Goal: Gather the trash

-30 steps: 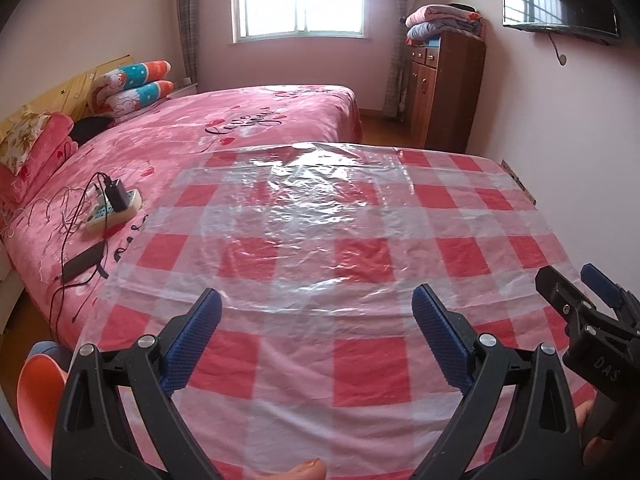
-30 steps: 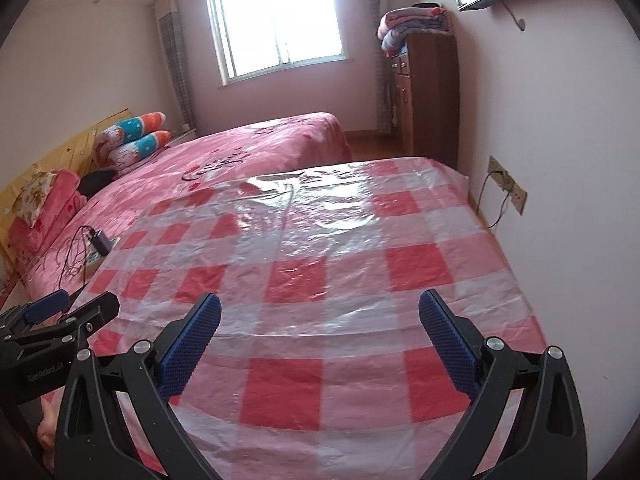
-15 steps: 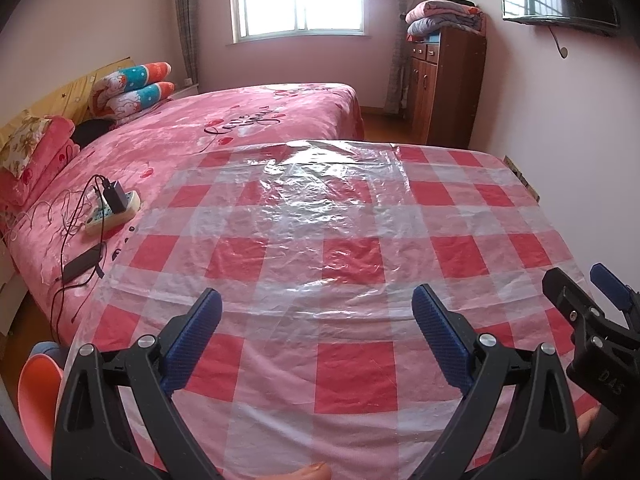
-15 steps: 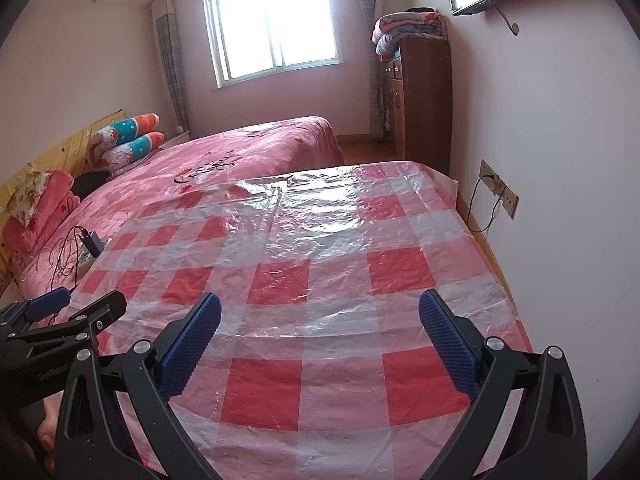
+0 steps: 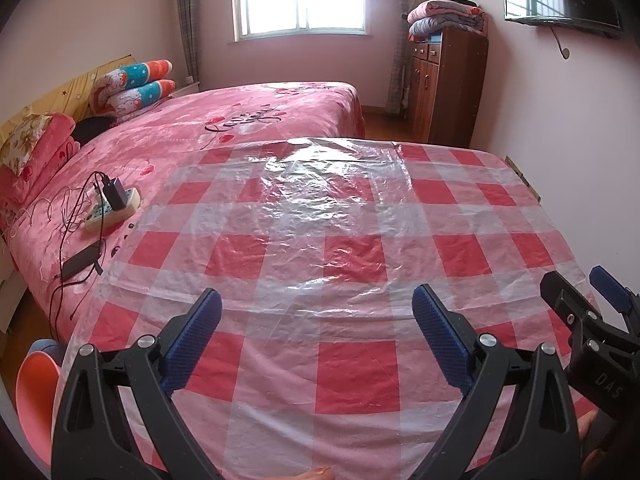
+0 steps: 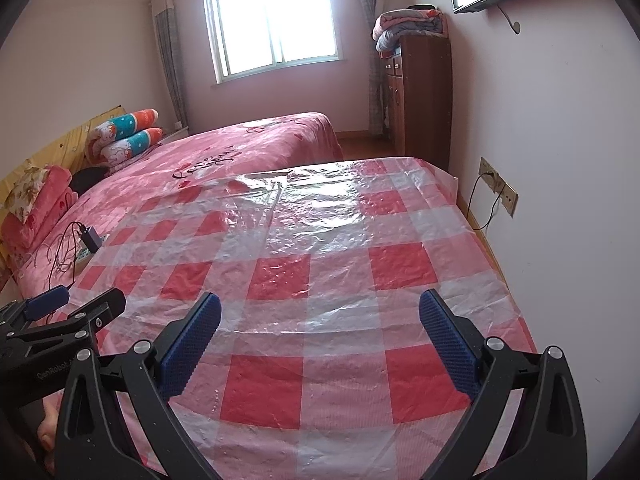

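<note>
Red-and-white checked plastic sheeting (image 5: 344, 264), glossy and creased, covers the table surface in front of us in both wrist views. We see no loose scrap or wrapper on the sheet; we cannot tell where the trash lies, as no trash item is visible in either view.

We hold the left gripper (image 5: 316, 320) above the near edge of the sheet, its blue-padded black fingers (image 5: 192, 340) spread wide with nothing between them. The right gripper (image 6: 320, 324) hovers likewise, jaws wide apart and empty, just beside the left one; each shows in the other's view at the frame edge.

Beyond the sheet lies a pink bed cover with heart print (image 5: 240, 124). On it, to the left, sits a cream power strip with a black charger plugged in (image 5: 114, 204), cables trailing to a flat black device (image 5: 82, 260). A brown wooden cabinet (image 5: 448, 84) stands against the far wall, folded blankets (image 5: 444, 16) stacked on top. An orange rounded object (image 5: 36, 392) shows at the lower left, partly cut off.
</note>
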The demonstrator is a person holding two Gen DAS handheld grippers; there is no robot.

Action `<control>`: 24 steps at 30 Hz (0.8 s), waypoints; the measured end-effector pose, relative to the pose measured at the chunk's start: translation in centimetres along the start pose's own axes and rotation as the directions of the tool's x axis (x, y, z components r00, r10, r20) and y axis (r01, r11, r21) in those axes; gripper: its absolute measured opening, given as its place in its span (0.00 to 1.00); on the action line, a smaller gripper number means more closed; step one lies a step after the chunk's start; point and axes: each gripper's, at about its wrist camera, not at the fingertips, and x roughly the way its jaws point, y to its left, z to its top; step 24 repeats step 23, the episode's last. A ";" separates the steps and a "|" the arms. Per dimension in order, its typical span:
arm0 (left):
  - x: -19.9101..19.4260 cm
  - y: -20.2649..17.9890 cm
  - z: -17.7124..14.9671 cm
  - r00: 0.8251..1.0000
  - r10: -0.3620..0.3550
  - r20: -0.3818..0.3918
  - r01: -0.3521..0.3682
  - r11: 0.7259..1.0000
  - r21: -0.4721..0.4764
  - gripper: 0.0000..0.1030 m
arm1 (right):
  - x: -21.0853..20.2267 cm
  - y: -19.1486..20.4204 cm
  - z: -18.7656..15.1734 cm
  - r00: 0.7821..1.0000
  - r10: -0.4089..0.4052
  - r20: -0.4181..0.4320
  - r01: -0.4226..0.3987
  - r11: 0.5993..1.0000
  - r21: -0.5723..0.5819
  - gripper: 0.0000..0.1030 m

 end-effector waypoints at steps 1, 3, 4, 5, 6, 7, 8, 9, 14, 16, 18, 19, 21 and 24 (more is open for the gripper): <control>0.1 0.0 0.0 1.000 0.000 -0.002 0.000 1.000 0.000 0.94 | 0.1 0.0 0.0 1.000 -0.001 -0.003 0.001 1.000 -0.001 0.95; 0.3 0.1 -0.1 1.000 -0.001 -0.005 0.001 1.000 0.001 0.94 | 0.3 0.1 -0.1 1.000 0.000 -0.007 0.000 1.000 -0.003 0.95; 0.4 0.1 -0.1 1.000 0.000 -0.005 0.000 1.000 0.001 0.94 | 0.3 0.1 -0.1 1.000 -0.001 -0.008 0.001 1.000 -0.004 0.95; 0.4 0.1 -0.2 1.000 0.000 -0.004 0.000 1.000 0.001 0.94 | 0.4 0.2 -0.1 1.000 -0.002 -0.009 0.002 1.000 -0.004 0.95; 0.4 0.1 -0.2 1.000 0.000 -0.005 0.000 1.000 0.002 0.94 | 0.5 0.2 -0.1 1.000 -0.003 -0.012 0.003 1.000 -0.005 0.95; 0.4 0.0 -0.2 1.000 0.001 -0.006 -0.001 1.000 0.003 0.94 | 0.6 0.2 -0.1 1.000 -0.003 -0.015 0.003 1.000 -0.005 0.95; 0.5 0.1 -0.2 1.000 0.004 -0.008 -0.004 1.000 0.004 0.94 | 0.7 0.2 -0.1 1.000 -0.001 -0.020 0.001 1.000 -0.002 0.95; 0.6 0.1 -0.2 1.000 0.006 -0.007 -0.006 1.000 0.003 0.94 | 0.8 0.2 -0.1 1.000 0.000 -0.024 0.000 1.000 -0.001 0.95; 1.4 0.4 -0.2 1.000 0.003 -0.028 -0.003 1.000 0.003 0.94 | 1.8 0.3 -0.2 0.998 0.001 -0.058 -0.001 1.000 0.006 0.95; 2.2 0.7 -0.2 0.999 -0.001 -0.054 0.000 1.000 -0.007 0.94 | 2.4 0.3 -0.1 0.997 -0.002 -0.078 0.003 1.000 0.012 0.95; 3.0 0.9 -0.3 0.997 -0.005 -0.075 0.003 1.000 -0.020 0.94 | 3.1 0.3 -0.1 0.994 -0.002 -0.113 0.004 1.000 0.019 0.95; 3.4 1.1 -0.3 0.996 -0.005 -0.086 0.003 1.000 -0.026 0.94 | 3.3 0.3 -0.1 0.992 -0.003 -0.122 0.006 1.000 0.021 0.95; 4.2 1.3 -0.3 0.995 -0.004 -0.103 0.001 1.000 -0.031 0.94 | 4.1 0.4 -0.1 0.988 -0.026 -0.152 0.028 0.999 0.015 0.95; 5.1 1.4 -0.4 0.992 0.004 -0.128 -0.008 1.000 -0.030 0.94 | 4.9 0.6 -0.1 0.983 -0.045 -0.180 0.046 0.999 0.003 0.95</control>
